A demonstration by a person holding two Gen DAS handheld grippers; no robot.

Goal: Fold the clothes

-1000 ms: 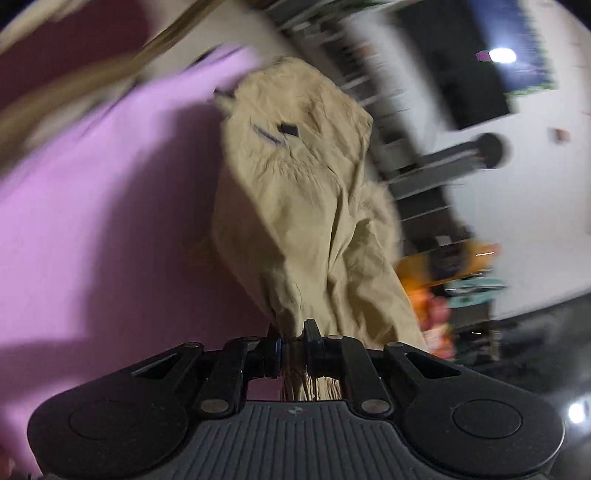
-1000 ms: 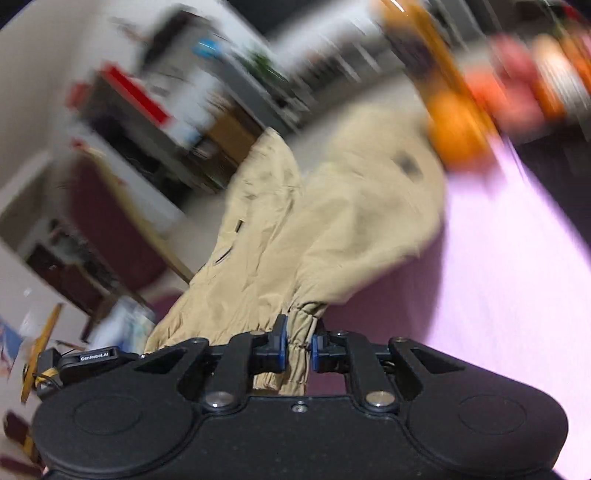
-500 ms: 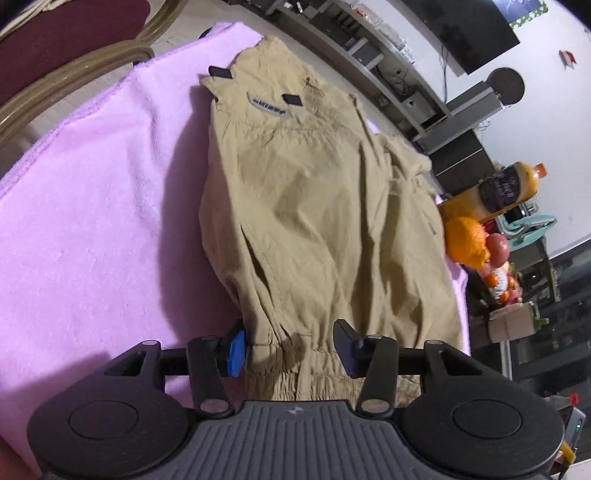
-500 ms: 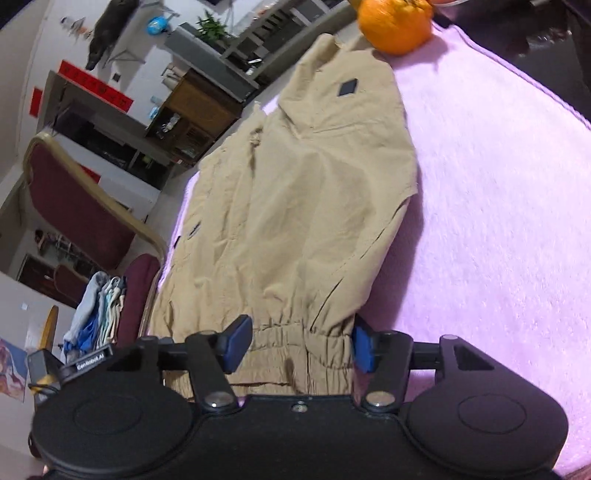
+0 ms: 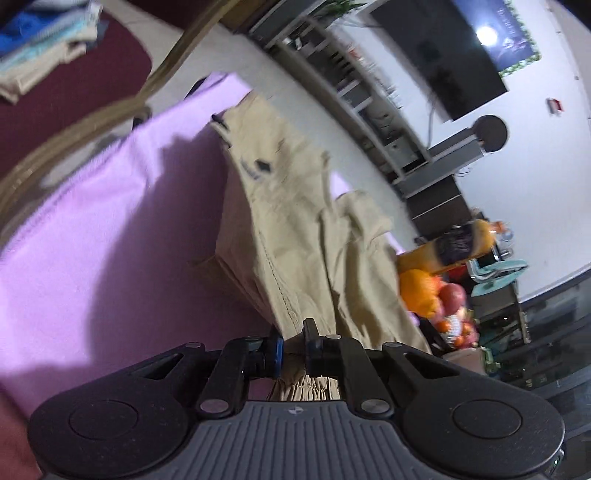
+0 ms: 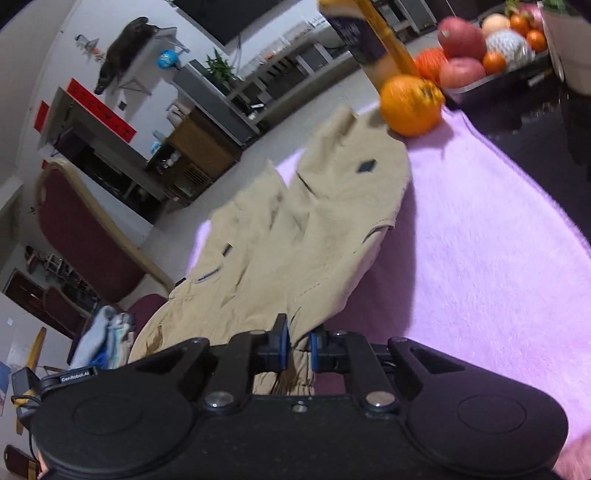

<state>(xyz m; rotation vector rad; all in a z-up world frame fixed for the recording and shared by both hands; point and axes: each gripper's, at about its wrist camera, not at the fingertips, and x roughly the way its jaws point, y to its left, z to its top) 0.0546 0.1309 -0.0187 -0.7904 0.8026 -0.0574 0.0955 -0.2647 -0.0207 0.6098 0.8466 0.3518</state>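
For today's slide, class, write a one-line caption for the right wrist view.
Right hand-held gripper pinches the cuff of tan trousers spread on a pink towel, an orange beyond.

The worktop [image 6: 498, 258] wears a soft purple cloth. At ten o'clock in the left view stands a dark red chair [image 5: 66, 92] with a gold frame. At one o'clock a black screen [image 5: 439, 55] hangs on the white wall [image 5: 546, 177], with a bright light spot [image 5: 485, 35] on it. Grey shelves [image 5: 369, 107] stand below on the pale floor [image 5: 229, 62].
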